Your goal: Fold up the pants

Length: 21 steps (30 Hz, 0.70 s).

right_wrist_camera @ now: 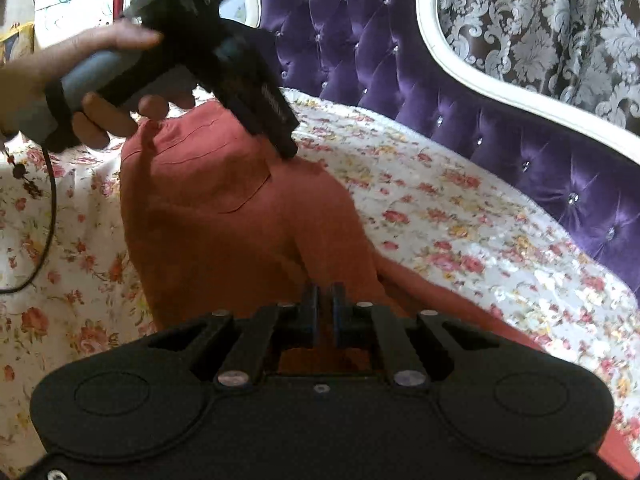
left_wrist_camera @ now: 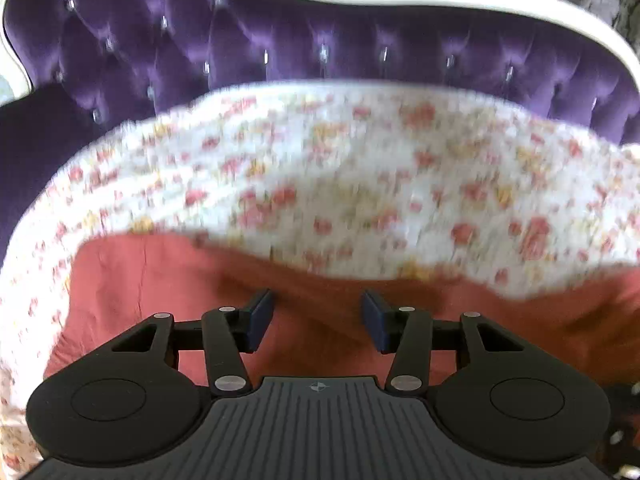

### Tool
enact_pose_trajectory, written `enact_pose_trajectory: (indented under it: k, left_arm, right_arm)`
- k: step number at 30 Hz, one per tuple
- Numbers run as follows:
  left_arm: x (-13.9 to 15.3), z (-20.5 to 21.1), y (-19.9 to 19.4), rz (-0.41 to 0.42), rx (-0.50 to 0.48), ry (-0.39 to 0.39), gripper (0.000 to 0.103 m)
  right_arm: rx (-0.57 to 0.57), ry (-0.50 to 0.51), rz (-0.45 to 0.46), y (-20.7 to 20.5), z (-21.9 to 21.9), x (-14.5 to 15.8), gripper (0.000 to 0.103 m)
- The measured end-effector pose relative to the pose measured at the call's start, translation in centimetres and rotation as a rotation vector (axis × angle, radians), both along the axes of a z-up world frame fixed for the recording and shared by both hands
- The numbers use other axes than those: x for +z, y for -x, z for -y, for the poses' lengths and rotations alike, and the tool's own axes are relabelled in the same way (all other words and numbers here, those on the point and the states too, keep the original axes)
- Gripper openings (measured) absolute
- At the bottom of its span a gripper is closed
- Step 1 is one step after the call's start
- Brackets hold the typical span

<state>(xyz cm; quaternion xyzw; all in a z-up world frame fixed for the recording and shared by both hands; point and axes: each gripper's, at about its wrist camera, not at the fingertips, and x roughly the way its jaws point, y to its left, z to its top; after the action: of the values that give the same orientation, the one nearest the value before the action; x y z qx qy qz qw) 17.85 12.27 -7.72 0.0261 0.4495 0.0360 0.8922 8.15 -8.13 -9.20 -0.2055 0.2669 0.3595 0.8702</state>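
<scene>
Nearest, the right hand-held gripper (right_wrist_camera: 323,312) has its jaws almost together, apparently pinching a fold of the red pants (right_wrist_camera: 224,216), probably to lift that end over. Farther along the garment, the left hand-held gripper (left_wrist_camera: 318,316), spread with nothing between its jaws, dips toward the waist end, likely to pin or catch it. Pants lie across a floral bedspread (right_wrist_camera: 460,208) on a bed with a tufted purple headboard (left_wrist_camera: 280,48); patterned wallpaper (right_wrist_camera: 540,20) is behind.

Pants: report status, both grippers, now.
Left gripper open over the pants. Right gripper nearly shut at the pants; grip unclear. Pants bunched on floral bedspread. Nothing in the way.
</scene>
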Motion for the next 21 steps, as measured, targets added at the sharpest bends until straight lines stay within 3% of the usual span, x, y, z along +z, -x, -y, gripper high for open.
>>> enact_pose_trajectory:
  k: [5, 9, 11, 12, 15, 21]
  left_arm:
    - [-1.9, -1.6, 2.7, -0.037, -0.008, 0.016, 0.049]
    - [-2.3, -2.1, 4.5, 0.001, -0.016, 0.001, 0.049]
    - [-2.4, -1.9, 4.5, 0.006, -0.017, -0.013, 0.049]
    - [-2.4, -1.7, 4.5, 0.008, -0.020, -0.022, 0.049]
    - [-2.5, -1.5, 4.7, 0.019, -0.032, -0.040, 0.049]
    - [-2.6, -1.9, 4.8, 0.021, -0.030, -0.011, 0.049]
  right_arm:
    - [0.063, 0.023, -0.029, 0.2, 0.1, 0.3, 0.022]
    - [0.041, -0.120, -0.109, -1.8, 1.0, 2.7, 0.025]
    - [0.010, -0.197, -0.195, -4.3, 1.1, 3.6, 0.055]
    - [-0.009, -0.221, -0.214, -5.3, 0.9, 3.7, 0.058]
    - [-0.030, -0.248, -0.283, -9.0, -0.2, 3.3, 0.058]
    - [-0.024, -0.301, -0.568, -15.2, -2.6, 0.2, 0.053]
